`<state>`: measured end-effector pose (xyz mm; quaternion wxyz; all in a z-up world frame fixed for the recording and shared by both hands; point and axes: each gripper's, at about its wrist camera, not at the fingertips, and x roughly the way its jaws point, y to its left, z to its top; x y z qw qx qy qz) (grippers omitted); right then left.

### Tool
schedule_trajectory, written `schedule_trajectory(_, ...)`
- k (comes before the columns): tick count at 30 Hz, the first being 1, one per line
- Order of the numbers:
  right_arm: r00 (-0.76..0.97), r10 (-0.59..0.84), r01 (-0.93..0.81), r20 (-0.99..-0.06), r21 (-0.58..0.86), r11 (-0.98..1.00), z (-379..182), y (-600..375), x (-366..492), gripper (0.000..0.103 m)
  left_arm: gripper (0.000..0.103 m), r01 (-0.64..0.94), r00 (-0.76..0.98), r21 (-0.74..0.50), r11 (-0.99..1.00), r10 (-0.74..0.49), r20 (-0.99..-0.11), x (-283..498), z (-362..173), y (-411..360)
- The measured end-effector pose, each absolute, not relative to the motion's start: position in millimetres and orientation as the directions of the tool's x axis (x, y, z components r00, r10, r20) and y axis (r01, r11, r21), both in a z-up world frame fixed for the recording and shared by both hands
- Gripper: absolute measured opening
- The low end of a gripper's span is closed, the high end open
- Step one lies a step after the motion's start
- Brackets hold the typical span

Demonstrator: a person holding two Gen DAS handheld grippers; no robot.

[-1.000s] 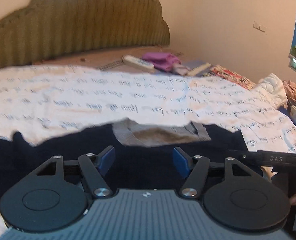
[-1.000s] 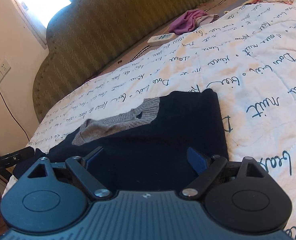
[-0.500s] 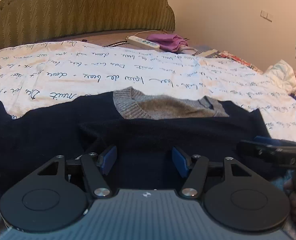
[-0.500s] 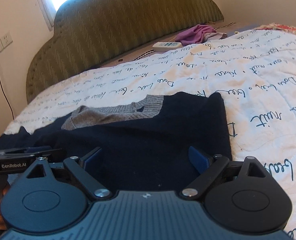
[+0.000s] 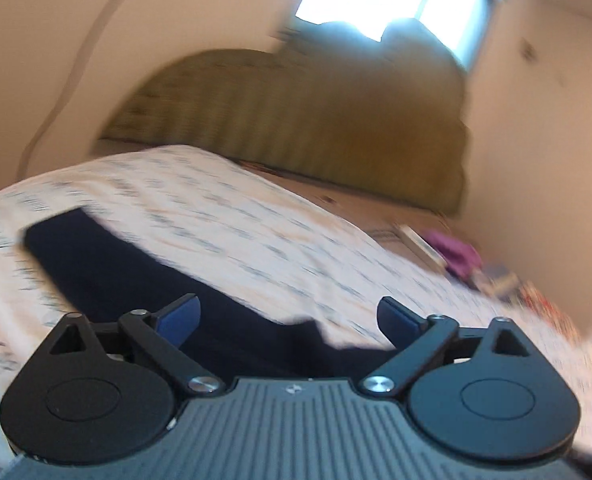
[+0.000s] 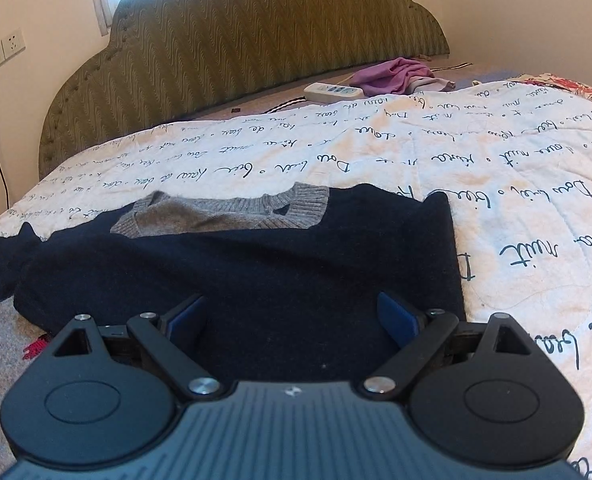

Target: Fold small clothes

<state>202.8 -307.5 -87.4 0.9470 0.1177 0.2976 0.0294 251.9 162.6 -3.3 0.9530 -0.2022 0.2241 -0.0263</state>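
A navy sweater (image 6: 256, 272) with a grey ribbed collar (image 6: 232, 212) lies on the white script-printed bedsheet (image 6: 476, 168), its lower part folded up over the body. My right gripper (image 6: 292, 316) is open and empty, low over the sweater's near edge. My left gripper (image 5: 290, 316) is open and empty; its view is blurred. It points past a navy sleeve (image 5: 96, 264) stretched out to the left on the bedsheet (image 5: 256, 232).
A green padded headboard (image 6: 256, 36) stands at the far end of the bed. A white power strip (image 6: 332, 92) and purple cloth (image 6: 396, 74) lie near it. A wall socket with a cable (image 6: 0, 50) is at left. A window (image 5: 392, 4) is above the headboard.
The left gripper has swung left and tilted up, its view now blurred and on the sleeve. It has left the right view. The right gripper stays over the sweater, both open.
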Motion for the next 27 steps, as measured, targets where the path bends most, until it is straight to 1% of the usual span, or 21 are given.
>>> schedule_trajectory(3,0.822,0.125,0.015,-0.555,0.241,0.970,-88,-308,202,0.093,0.098,-0.196,0.887,-0.526,0.828,-0.078,-0.455,274,-11,226)
schedule_trajectory(6,0.823,0.123,0.016,-0.555,0.239,0.971,-88,-308,202,0.093,0.097,-0.359,0.862,-0.622,0.696,-0.009,-0.507,291,-24,283)
schedule_trajectory(9,0.822,0.118,0.018,-0.557,0.232,0.973,-87,-307,202,0.093,0.096,-0.432,0.849,-0.667,0.607,0.022,-0.529,301,-34,319)
schedule_trajectory(12,0.821,0.112,0.019,-0.559,0.223,0.975,-87,-306,203,0.093,0.086,-0.442,0.843,-0.692,0.570,0.001,-0.538,309,-45,339)
schedule_trajectory(14,0.821,0.109,0.019,-0.560,0.218,0.976,-88,-306,203,0.093,0.086,-0.433,0.840,-0.711,0.554,-0.039,-0.541,315,-52,344)
schedule_trajectory(17,0.822,0.109,0.020,-0.559,0.220,0.975,-88,-305,203,0.093,0.084,-0.402,0.852,-0.709,0.579,-0.047,-0.521,321,-53,342)
schedule_trajectory(18,0.822,0.109,0.020,-0.559,0.220,0.975,-88,-305,203,0.093,0.076,-0.398,0.851,-0.701,0.592,-0.048,-0.523,324,-53,340)
schedule_trajectory(19,0.822,0.109,0.020,-0.559,0.220,0.975,-88,-305,203,0.093,0.061,-0.396,0.846,-0.690,0.606,-0.051,-0.530,328,-54,338)
schedule_trajectory(20,0.822,0.109,0.020,-0.559,0.219,0.975,-88,-305,203,0.093,0.053,-0.400,0.836,-0.675,0.620,-0.055,-0.546,333,-55,337)
schedule_trajectory(21,0.822,0.109,0.020,-0.559,0.220,0.975,-88,-306,203,0.093,0.038,-0.412,0.820,-0.653,0.636,-0.054,-0.570,339,-58,335)
schedule_trajectory(22,0.822,0.109,0.020,-0.559,0.220,0.975,-88,-306,203,0.093,0.030,-0.426,0.805,-0.627,0.652,-0.043,-0.592,342,-59,334)
schedule_trajectory(23,0.822,0.109,0.020,-0.559,0.220,0.975,-88,-305,203,0.093,0.028,-0.436,0.796,-0.601,0.670,-0.024,-0.604,341,-61,332)
schedule_trajectory(24,0.822,0.109,0.020,-0.559,0.221,0.975,-88,-305,203,0.093,0.022,-0.439,0.793,-0.578,0.687,-0.005,-0.609,342,-60,329)
schedule_trajectory(25,0.822,0.109,0.020,-0.559,0.221,0.975,-88,-305,203,0.093,0.007,-0.442,0.788,-0.554,0.706,0.010,-0.616,344,-60,325)
schedule_trajectory(27,0.822,0.109,0.020,-0.559,0.220,0.975,-88,-305,203,0.093,0.005,-0.444,0.782,-0.499,0.744,0.050,-0.621,344,-56,317)
